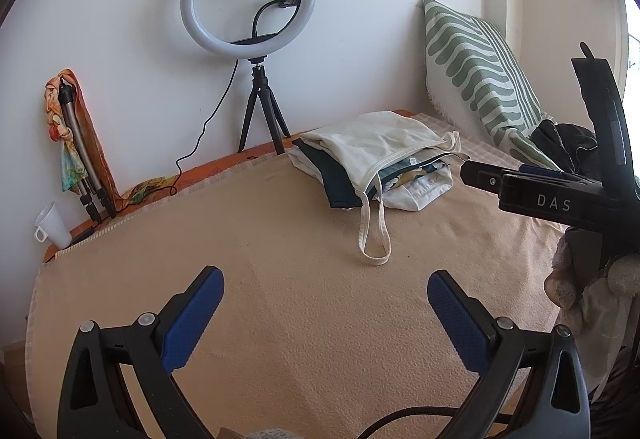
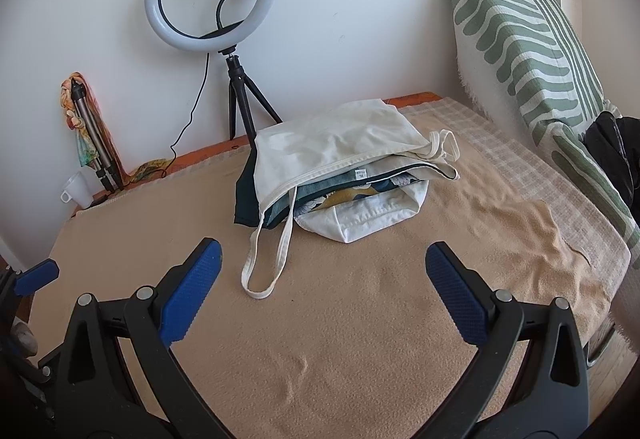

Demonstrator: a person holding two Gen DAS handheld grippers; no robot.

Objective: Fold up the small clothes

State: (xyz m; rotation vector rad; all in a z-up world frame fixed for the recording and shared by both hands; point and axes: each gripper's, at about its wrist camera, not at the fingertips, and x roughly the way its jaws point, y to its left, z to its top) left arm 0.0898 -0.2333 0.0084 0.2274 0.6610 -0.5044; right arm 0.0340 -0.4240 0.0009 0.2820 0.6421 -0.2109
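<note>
A pile of small clothes (image 1: 376, 167) lies at the far middle of the beige blanket (image 1: 280, 299); it also shows in the right wrist view (image 2: 344, 175). A cream top (image 2: 340, 143) with a long strap loop (image 2: 264, 271) lies on top, over dark green, patterned and white garments. My left gripper (image 1: 324, 303) is open and empty, low over the blanket in front of the pile. My right gripper (image 2: 322, 275) is open and empty, close to the strap loop. The right gripper shows from the side in the left wrist view (image 1: 540, 191).
A ring light on a tripod (image 1: 256, 39) stands at the back by the wall. A folded tripod with a scarf (image 1: 76, 143) and a white cup (image 1: 52, 227) stand at the left. A green-striped pillow (image 2: 528, 47) and dark cloth (image 2: 616, 155) lie at the right.
</note>
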